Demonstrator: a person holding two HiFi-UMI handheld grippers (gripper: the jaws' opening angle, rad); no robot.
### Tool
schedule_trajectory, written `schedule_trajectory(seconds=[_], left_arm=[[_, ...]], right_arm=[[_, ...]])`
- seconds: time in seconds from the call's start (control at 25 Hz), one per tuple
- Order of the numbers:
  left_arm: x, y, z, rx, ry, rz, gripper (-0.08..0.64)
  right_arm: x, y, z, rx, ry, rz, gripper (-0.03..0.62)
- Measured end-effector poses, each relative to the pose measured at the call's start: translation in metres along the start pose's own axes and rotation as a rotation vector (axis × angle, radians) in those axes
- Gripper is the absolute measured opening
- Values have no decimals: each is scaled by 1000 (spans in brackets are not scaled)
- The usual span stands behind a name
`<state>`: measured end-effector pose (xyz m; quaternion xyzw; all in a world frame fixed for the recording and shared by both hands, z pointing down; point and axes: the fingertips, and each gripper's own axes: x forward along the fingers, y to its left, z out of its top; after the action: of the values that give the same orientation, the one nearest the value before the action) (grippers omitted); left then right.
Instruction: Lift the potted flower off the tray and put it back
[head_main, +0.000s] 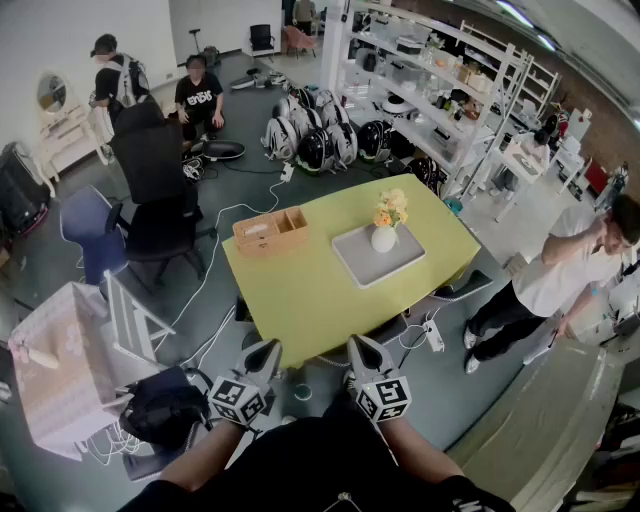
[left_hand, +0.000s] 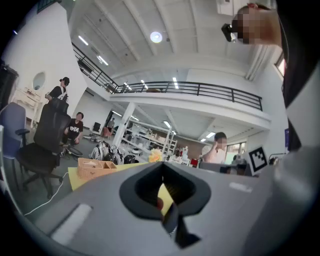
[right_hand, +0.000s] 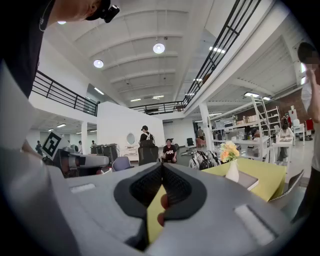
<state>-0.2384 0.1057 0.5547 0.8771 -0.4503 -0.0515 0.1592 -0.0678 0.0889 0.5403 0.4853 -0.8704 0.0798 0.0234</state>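
While the potted flower (head_main: 386, 222) stands on the tray (head_main: 385, 266), the left gripper (head_main: 264, 351) and right gripper (head_main: 361, 347) hang at the table's (head_main: 300, 290) six o'clock edge, jaws closed, empty.

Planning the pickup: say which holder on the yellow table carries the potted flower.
The flat grey tray at the right: the potted flower stands on it. The wooden box to its left has none.

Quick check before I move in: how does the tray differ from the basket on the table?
The tray is grey and flat; the basket is tan, with raised walls and compartments. The tray carries the potted flower; the basket carries no flower. Both are rectangular and rest on the green table, apart from each other.
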Motion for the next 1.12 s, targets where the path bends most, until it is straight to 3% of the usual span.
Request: schedule_trajectory(seconds=[0.64,0.84,1.08,1.12], left_arm=[[44,6,-4,-19,17,16,8],[79,10,-10,-31,33,21,8],[138,17,-14,-39,57,33,8],[148,19,-15,-39,62,37,8]], right_arm=[[23,-47,-3,22,11,-3,3],[41,-99,-2,45,-18,-41,5],[82,-188,-3,-8,-38,-100,8],[90,-205,-6,-14,-38,-110,33]])
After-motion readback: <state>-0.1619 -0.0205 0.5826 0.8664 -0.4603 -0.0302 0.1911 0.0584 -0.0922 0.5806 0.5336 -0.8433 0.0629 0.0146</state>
